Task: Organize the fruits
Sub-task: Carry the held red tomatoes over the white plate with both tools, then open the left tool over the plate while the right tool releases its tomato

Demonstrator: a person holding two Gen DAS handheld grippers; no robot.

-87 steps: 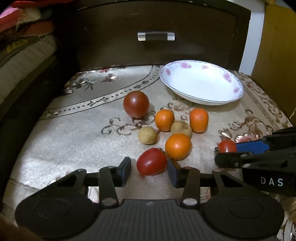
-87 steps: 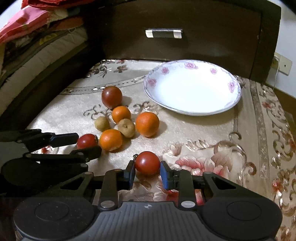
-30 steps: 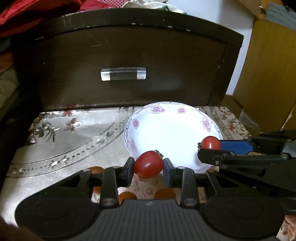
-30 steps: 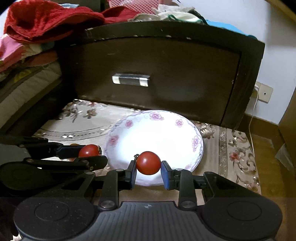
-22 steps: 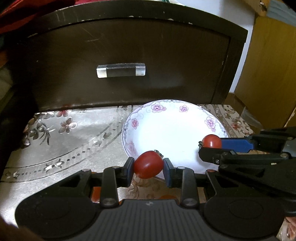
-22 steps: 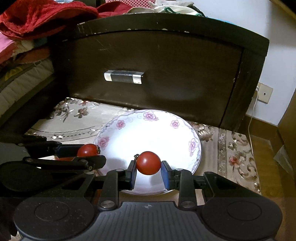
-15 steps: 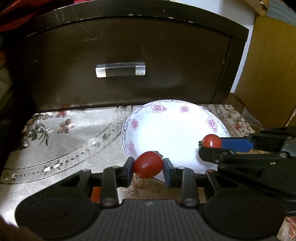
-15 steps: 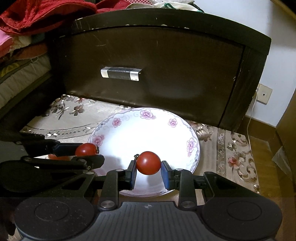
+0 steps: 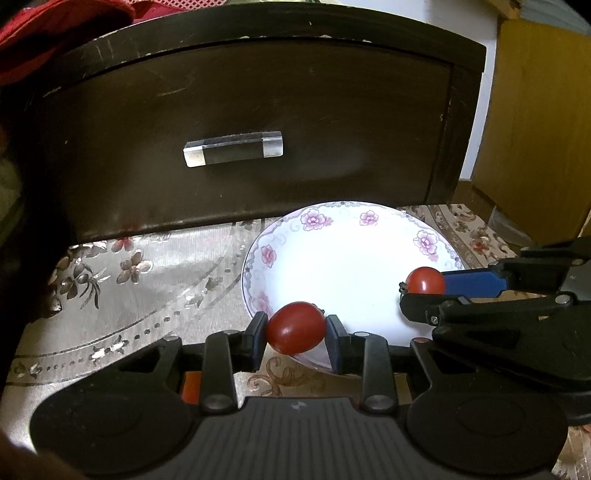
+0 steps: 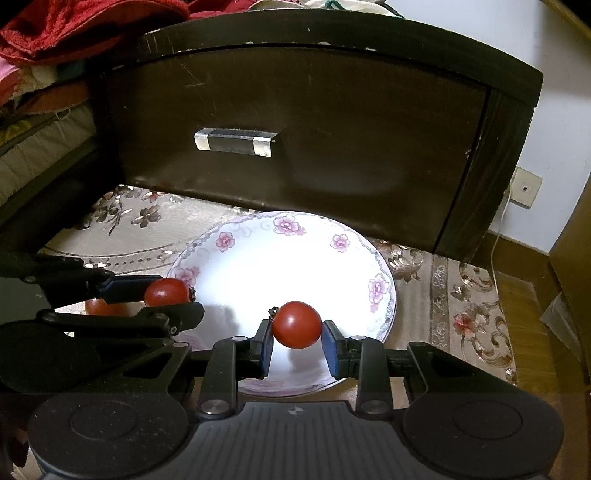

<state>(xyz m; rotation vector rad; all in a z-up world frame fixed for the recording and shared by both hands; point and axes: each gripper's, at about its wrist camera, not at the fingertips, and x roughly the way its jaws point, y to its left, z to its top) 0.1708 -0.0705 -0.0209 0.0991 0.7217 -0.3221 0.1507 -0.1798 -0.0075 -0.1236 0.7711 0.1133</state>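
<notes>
A white plate (image 9: 347, 225) with pink flowers on its rim lies on a patterned cloth; it also shows in the right wrist view (image 10: 280, 229). My left gripper (image 9: 296, 329) is shut on a red tomato (image 9: 296, 326) over the plate's near left rim. My right gripper (image 10: 297, 338) is shut on a second red tomato (image 10: 297, 324) held over the plate's near part. Each gripper shows in the other's view: the right one (image 9: 421, 291) with its tomato (image 9: 424, 280), the left one (image 10: 173, 301) with its tomato (image 10: 166, 291).
A dark wooden drawer front (image 9: 258, 122) with a glass handle (image 9: 233, 148) stands right behind the plate. A bit of orange fruit (image 10: 99, 307) shows behind the left gripper. A yellow cabinet (image 9: 535, 122) stands at the right. Red cloth (image 10: 74, 26) lies on top at the left.
Both grippers lifted their tomatoes off the cloth and carried them forward over the plate. In the last second they have edged closer and lower over it.
</notes>
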